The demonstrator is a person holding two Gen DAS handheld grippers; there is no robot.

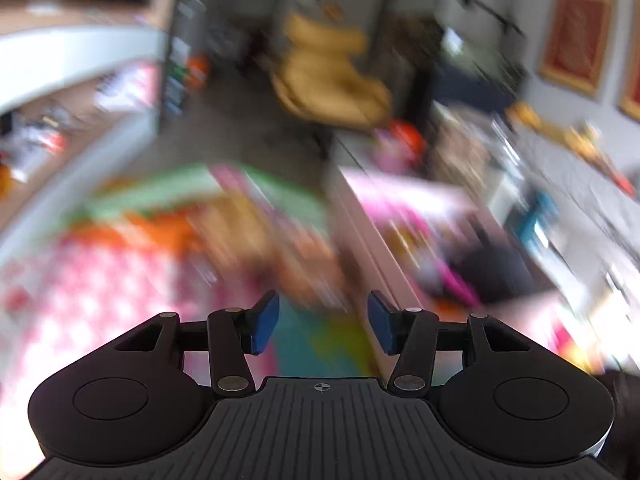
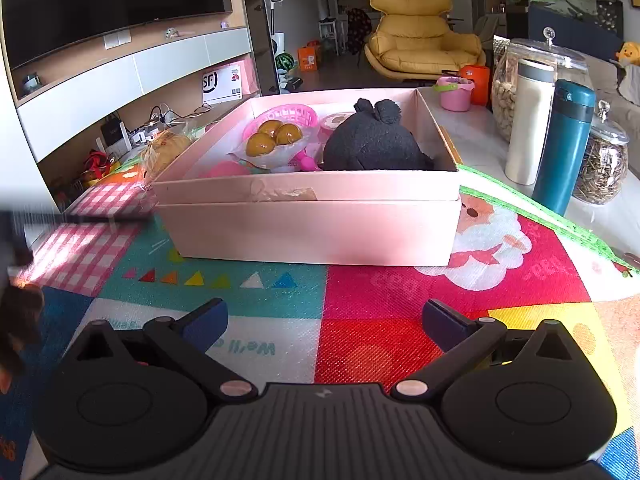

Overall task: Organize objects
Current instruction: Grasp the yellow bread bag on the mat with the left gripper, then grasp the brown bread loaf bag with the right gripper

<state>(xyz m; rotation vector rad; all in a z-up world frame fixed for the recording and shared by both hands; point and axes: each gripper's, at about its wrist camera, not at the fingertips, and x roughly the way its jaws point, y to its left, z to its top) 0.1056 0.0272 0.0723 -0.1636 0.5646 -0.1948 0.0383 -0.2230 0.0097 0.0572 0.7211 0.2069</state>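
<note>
Both tools, left (image 1: 323,322) and right (image 2: 325,322), gape empty (pink box (image 2: 312,232) ahead).

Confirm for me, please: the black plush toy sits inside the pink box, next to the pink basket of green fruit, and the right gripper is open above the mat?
Not quite: in the right wrist view the fruit in the pink basket is yellow-brown, not green. The black plush toy does sit inside the pink box beside that basket, and the right gripper is open above the mat.

"SF" on white parcel box (image 2: 224,84)
</note>
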